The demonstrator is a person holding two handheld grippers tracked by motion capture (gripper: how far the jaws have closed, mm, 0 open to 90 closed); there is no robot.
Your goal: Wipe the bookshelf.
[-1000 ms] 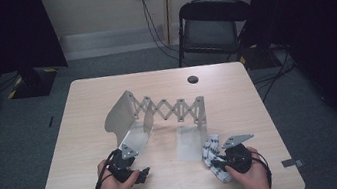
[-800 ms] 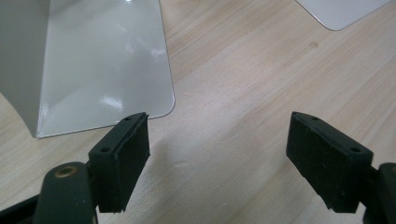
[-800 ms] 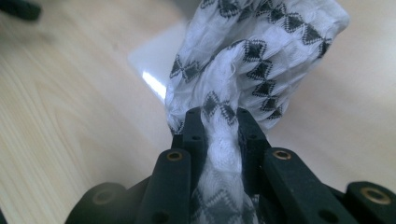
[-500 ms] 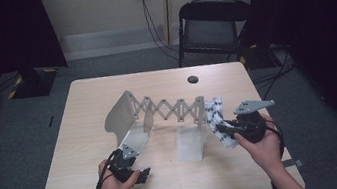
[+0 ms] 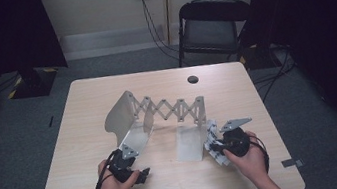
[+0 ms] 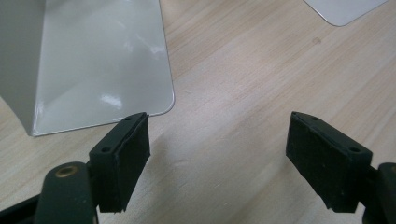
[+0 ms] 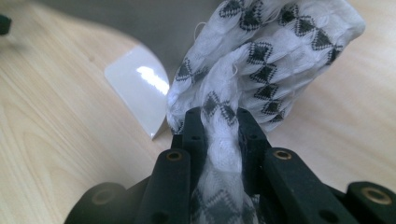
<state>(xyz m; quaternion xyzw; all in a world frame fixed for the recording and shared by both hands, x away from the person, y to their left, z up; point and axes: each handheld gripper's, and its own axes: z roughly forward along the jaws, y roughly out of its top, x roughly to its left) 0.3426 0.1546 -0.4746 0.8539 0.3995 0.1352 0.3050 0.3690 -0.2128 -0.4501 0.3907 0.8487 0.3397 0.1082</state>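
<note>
The high view looks forward and down from above the near edge of the counter (image 5: pixel 84 117). Each gripper view sits close above the wood, looking along its own fingers; both share the metal rack (image 5: pixel 159 113), toward twelve o'clock.

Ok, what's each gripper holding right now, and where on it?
Right gripper pinches the patterned white cloth at a bunched fold. Left gripper is open, holding nothing.

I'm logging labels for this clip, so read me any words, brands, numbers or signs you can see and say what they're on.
None: no readable text on the extendable metal rack, the patterned white cloth, either gripper or the table. The cloth carries only black diamond shapes, not letters.
</note>
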